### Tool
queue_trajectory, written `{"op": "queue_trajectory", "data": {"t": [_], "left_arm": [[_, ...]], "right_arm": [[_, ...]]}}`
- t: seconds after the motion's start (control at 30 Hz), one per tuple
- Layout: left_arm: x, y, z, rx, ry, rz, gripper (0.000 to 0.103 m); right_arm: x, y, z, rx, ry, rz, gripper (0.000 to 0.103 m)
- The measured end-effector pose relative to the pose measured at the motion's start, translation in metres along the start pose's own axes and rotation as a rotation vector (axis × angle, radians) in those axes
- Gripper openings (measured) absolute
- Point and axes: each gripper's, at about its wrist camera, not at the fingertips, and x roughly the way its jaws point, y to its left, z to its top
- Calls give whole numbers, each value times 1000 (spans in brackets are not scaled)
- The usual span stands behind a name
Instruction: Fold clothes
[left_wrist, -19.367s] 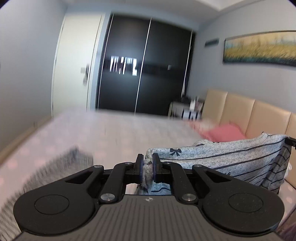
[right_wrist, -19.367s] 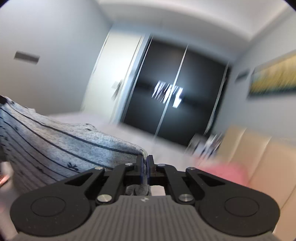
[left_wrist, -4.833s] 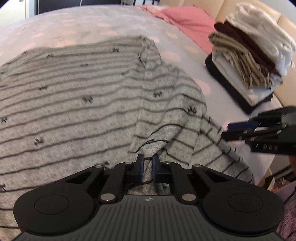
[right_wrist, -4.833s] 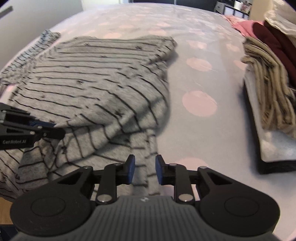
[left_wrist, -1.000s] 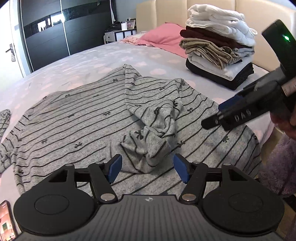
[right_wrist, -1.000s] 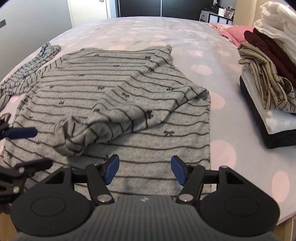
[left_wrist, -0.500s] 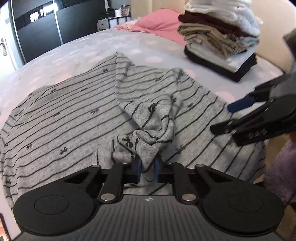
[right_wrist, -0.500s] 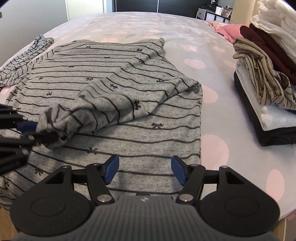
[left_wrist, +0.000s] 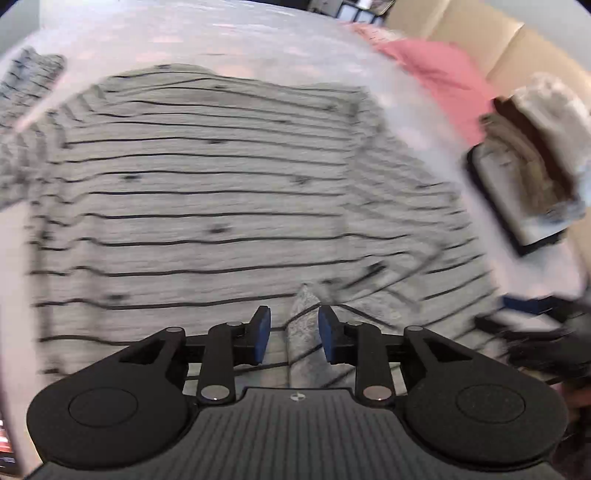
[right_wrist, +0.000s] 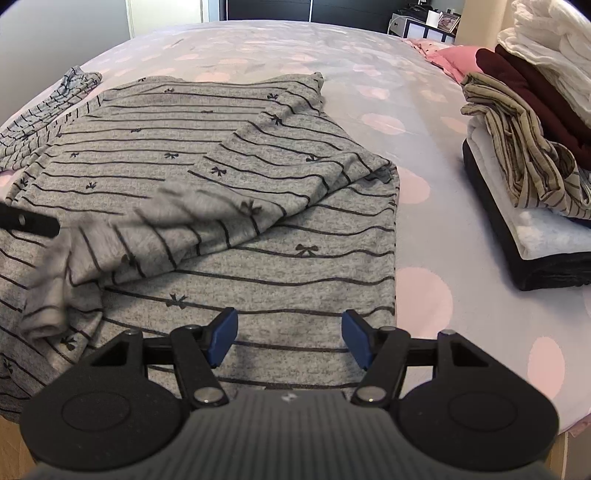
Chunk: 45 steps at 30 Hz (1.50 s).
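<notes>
A grey long-sleeved shirt (right_wrist: 280, 266) with thin black stripes and small bows lies spread flat on the bed. Its right sleeve (right_wrist: 177, 229) is folded across the body toward the left. In the blurred left wrist view the sleeve end (left_wrist: 299, 350) stands between the blue pads of my left gripper (left_wrist: 294, 328). The jaws are opening and the pads stand clear of the cloth. One left finger (right_wrist: 29, 221) shows at the edge of the right wrist view. My right gripper (right_wrist: 290, 336) hangs open over the shirt's hem with nothing between its fingers.
A stack of folded clothes (right_wrist: 535, 147) sits on the bed to the right. A pink pillow (right_wrist: 458, 55) lies behind it. Another striped garment (right_wrist: 62, 92) lies at the far left. The dotted bedsheet (right_wrist: 369, 55) stretches beyond the shirt. The bed's edge runs just under my grippers.
My left gripper closed on the bunched sleeve end, carried it left across the shirt so the sleeve lies stretched out, and its jaws have now parted. The right gripper has stayed put.
</notes>
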Motion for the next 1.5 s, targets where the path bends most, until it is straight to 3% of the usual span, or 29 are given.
{"op": "queue_trajectory", "data": {"t": [0.13, 0.23, 0.37, 0.5, 0.6, 0.7, 0.73, 0.87, 0.97, 1.1, 1.27, 1.43, 1.5], "left_arm": [[-7, -1, -8, 24, -20, -37, 42], [-15, -12, -13, 97, -26, -47, 42], [-23, -31, -22, 202, -44, -64, 56], [-22, -53, -38, 285, -28, -78, 60], [-12, -66, -49, 341, 5, -37, 60], [-2, -67, -52, 370, 22, 41, 49], [-2, -64, -51, 356, 27, 45, 39], [-10, -48, -44, 257, 13, 2, 17], [-20, -38, -39, 184, -2, -43, 9], [-37, -27, -36, 119, -27, -38, 9], [-48, -14, -41, 52, -28, -30, 9], [-54, -9, -46, 6, -22, -57, 9], [-55, -7, -48, -12, -24, -67, 9]], "right_arm": [[-2, 6, 1, -11, -17, 34, 66], [-2, 15, 1, -41, -17, 63, 65], [-1, 28, 0, -98, -17, 68, 66], [1, 30, 0, -104, -10, 61, 65], [3, 29, 0, -96, -4, 57, 66], [2, 29, -1, -96, -7, 54, 65], [1, 29, -1, -97, -9, 53, 65], [-1, 27, -1, -94, -12, 51, 66], [-3, 26, -2, -93, -12, 52, 65], [-10, 28, -4, -92, -30, 92, 65], [-24, 48, -11, -101, -35, 243, 66], [-38, 90, -28, -241, -61, 381, 66], [-41, 109, -37, -318, -90, 400, 64]]}}
